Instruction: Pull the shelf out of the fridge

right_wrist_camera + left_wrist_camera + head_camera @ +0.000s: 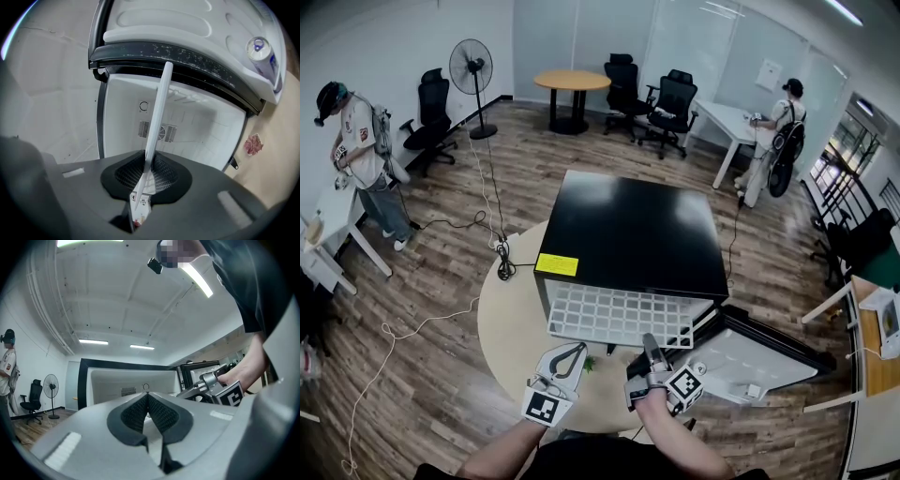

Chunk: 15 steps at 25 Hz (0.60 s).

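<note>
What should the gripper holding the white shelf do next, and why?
Probably pull straight back toward the person. The right gripper is clamped on the front edge of the shelf, which sticks only partly out of the fridge.

The fridge [628, 230] is black with a yellow sticker [557, 264], the shelf [619, 314] white and grid-patterned, the floor [412, 375] brown wood-grain.

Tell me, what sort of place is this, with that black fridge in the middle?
Probably an office or lab room: black swivel chairs, a white desk and a round wooden table stand on wood flooring, with a pedestal fan nearby.
</note>
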### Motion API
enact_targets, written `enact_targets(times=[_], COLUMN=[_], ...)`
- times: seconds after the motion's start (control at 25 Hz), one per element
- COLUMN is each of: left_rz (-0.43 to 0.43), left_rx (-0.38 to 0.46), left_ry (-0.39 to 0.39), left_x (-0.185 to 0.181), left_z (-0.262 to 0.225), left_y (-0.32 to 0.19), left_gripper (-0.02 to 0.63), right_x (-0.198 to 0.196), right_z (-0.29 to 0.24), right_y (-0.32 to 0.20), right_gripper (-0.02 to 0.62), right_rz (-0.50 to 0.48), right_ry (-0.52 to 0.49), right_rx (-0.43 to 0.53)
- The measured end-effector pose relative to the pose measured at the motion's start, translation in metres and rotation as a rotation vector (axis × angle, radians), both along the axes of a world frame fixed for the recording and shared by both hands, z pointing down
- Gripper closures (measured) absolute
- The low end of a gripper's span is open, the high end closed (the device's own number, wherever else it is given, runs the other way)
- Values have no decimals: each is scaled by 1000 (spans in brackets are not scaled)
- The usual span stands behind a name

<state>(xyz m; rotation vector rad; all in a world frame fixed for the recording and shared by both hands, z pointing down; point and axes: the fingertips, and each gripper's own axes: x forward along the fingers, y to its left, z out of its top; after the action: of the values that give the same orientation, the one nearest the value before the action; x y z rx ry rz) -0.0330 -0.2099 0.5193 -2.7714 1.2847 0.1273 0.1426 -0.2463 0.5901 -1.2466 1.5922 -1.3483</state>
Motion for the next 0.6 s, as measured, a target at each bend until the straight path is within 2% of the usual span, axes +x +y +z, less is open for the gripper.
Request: enact_targets(times=[0.6], left_rz=[16], left_rx=[2], left_ry=[1], left_x=[2], left_z=[-2], left_y=[11], left_gripper=[607], right_x=[-6], right_z=[2], right_y=[27], right_gripper=[549], right_rz=[-9], right_ry=[14], right_rx=[-14])
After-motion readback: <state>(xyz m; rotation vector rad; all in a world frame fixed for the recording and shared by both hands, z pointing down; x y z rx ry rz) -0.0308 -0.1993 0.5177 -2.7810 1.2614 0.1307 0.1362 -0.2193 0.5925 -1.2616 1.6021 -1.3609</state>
